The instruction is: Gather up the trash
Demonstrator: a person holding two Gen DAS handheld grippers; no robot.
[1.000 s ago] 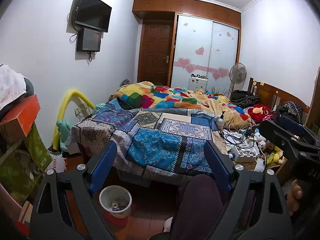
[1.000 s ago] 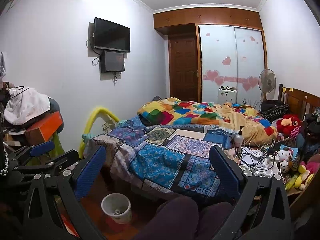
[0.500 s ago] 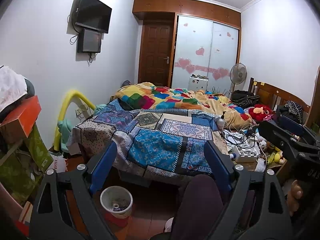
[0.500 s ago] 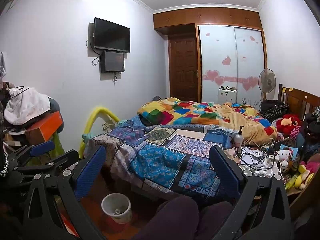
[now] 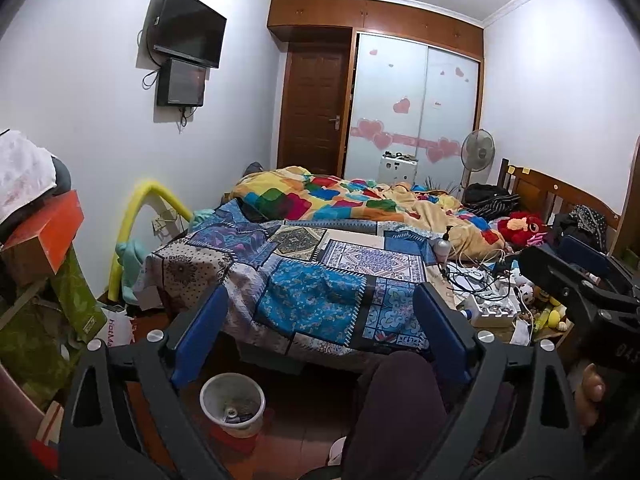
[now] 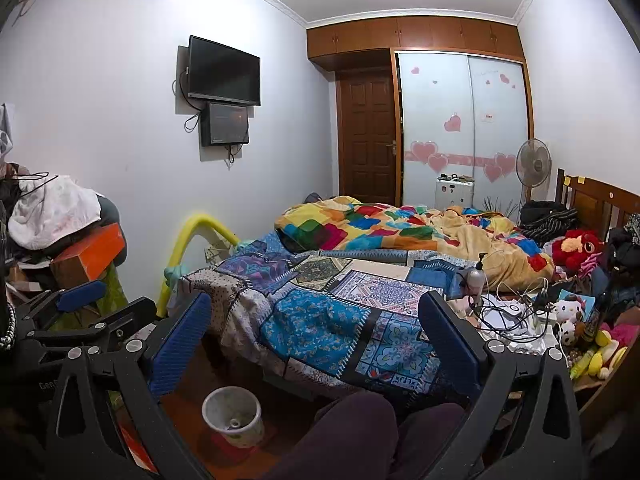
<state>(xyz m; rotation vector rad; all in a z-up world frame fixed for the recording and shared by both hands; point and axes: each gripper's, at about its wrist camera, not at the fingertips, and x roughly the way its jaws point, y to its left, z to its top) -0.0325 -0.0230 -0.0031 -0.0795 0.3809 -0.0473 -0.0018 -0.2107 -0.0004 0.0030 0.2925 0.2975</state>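
Observation:
A small white trash bin (image 5: 232,404) stands on the floor at the foot of the bed, with some trash inside; it also shows in the right wrist view (image 6: 234,416). My left gripper (image 5: 320,332) is open and empty, held above the bin and my knee. My right gripper (image 6: 316,340) is open and empty, facing the bed. The right gripper shows at the right edge of the left wrist view (image 5: 576,284), and the left gripper at the left edge of the right wrist view (image 6: 80,312).
A bed with a patchwork cover (image 5: 320,272) fills the middle. A bedside surface (image 6: 516,320) holds cables, a pump bottle and toys. Piled boxes and clothes (image 5: 36,240) stand at the left. My knee (image 5: 396,412) is in front.
The left wrist view has shifted very slightly. Both grippers stay open and nearly still.

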